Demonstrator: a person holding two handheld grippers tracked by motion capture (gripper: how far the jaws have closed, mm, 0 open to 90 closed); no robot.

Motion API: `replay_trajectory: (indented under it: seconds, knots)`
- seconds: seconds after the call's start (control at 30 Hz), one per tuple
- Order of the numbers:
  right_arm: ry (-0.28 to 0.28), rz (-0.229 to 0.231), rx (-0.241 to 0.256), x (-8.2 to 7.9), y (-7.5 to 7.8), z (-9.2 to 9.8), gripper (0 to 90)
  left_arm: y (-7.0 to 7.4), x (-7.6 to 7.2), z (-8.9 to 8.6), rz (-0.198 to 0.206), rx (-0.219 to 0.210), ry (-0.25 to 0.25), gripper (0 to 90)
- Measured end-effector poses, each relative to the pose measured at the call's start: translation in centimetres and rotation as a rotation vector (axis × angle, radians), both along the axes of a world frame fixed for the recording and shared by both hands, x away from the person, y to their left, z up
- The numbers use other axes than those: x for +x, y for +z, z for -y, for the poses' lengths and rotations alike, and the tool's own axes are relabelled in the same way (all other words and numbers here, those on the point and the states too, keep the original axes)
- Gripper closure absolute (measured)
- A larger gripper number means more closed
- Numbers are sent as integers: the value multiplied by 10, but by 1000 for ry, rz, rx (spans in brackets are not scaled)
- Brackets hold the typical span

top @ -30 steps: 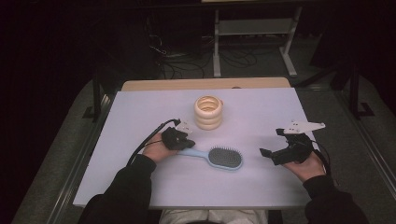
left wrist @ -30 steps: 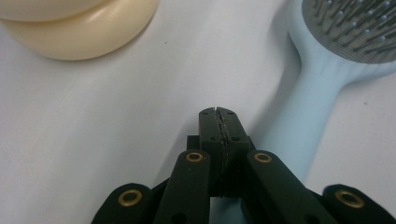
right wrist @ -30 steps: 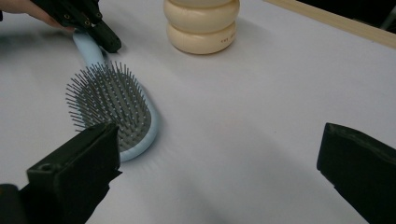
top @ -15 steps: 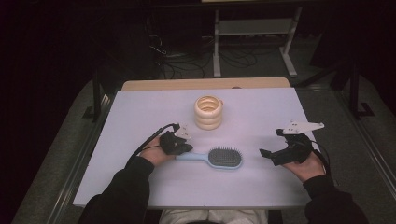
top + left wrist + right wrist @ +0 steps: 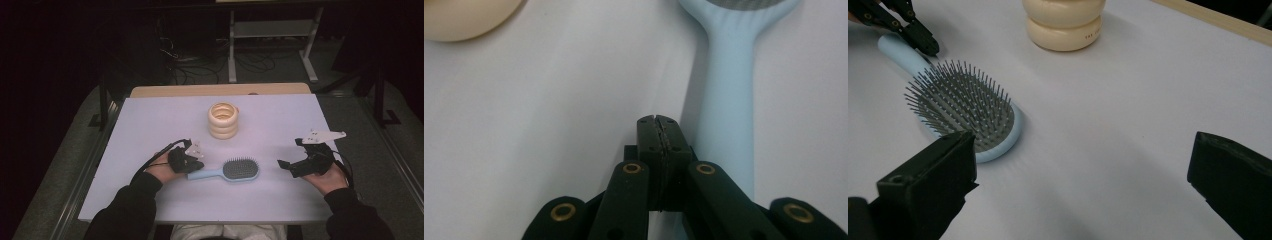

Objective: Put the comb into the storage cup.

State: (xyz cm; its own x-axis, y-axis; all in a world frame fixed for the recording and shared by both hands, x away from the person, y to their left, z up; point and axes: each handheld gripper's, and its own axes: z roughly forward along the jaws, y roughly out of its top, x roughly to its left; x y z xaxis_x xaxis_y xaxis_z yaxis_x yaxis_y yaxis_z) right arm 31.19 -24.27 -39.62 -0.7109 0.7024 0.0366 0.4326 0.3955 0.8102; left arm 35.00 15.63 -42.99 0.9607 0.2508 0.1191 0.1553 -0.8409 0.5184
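Beside hairbrush (image 5: 728, 100) handle, left gripper (image 5: 658, 120) drawn back, fingers together; right gripper (image 5: 1083, 190) unmoved, fingers apart.

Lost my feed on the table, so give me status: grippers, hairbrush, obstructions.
Left gripper shut, empty, beside the hairbrush handle. Right gripper open, off to the side. Brush flat, bristles up. Ring stack behind, not blocking.

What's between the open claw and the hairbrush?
Nothing: the high view shows bare white table between the right gripper and the hairbrush.
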Motion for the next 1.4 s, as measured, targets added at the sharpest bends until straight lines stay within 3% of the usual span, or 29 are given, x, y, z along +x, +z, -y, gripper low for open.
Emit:
replay_trajectory:
  seconds: [0.47, 0.8, 0.9, 1.0, 1.2, 1.3, 1.4]
  knots:
    - [3, -6, -15, 2, -2, -1, 0, 3, -17, -8, 6, 54, -15, 900]
    - [6, -5, -16, 2, -2, -1, 0, 18, -23, -21, -13, 32, 10, 875]
    - [5, -4, -14, 2, -2, -1, 0, 25, -25, -18, -16, 47, 14, 819]
    - [7, -7, -15, 2, -2, -1, 0, 34, -23, -16, -63, 15, 21, 760]
    - [5, -7, -13, 2, -2, -1, 0, 51, -22, -13, -117, -73, -7, 561]
    - [5, -7, -12, 1, -2, -1, 0, 55, -22, -9, -117, -80, -22, 489]
    - [4, -7, -12, 1, -1, -1, 0, 57, -22, -5, -143, -93, -34, 444]
